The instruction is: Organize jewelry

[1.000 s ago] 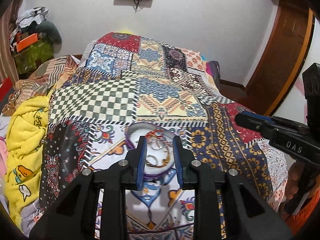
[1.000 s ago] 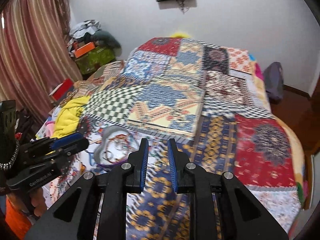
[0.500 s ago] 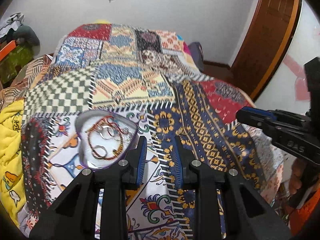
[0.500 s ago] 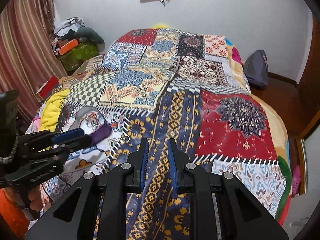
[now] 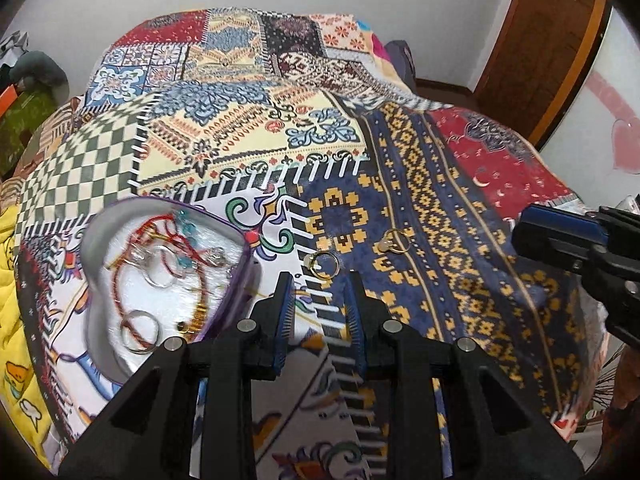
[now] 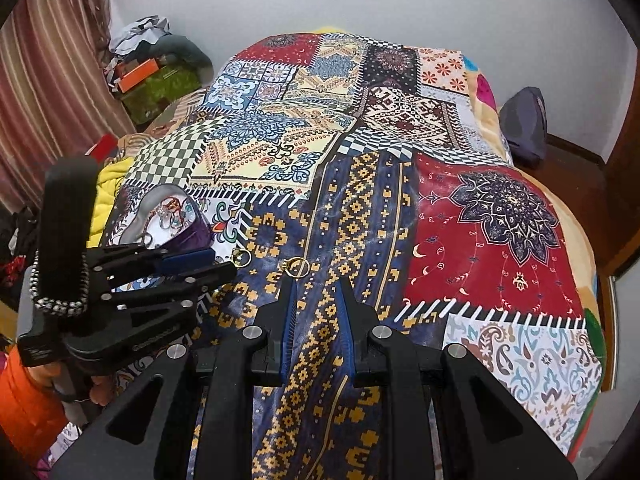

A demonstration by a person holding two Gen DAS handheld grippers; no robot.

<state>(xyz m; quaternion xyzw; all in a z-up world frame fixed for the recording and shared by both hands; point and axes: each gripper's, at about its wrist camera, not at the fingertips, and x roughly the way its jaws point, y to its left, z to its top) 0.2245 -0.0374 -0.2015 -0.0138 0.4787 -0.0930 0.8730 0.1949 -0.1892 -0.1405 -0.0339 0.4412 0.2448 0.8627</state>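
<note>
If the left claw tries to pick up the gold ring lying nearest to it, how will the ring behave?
The gold ring looks thin and stiff, probably very light. It lies flat on the soft patchwork blanket, so it may sink or slide. The left claw may pinch fabric.

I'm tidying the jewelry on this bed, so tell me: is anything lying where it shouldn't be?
Yes. Two gold rings lie loose on the blue patch of the quilt, outside the heart-shaped tray that holds the other pieces. Nothing looks spilled or damaged.
</note>
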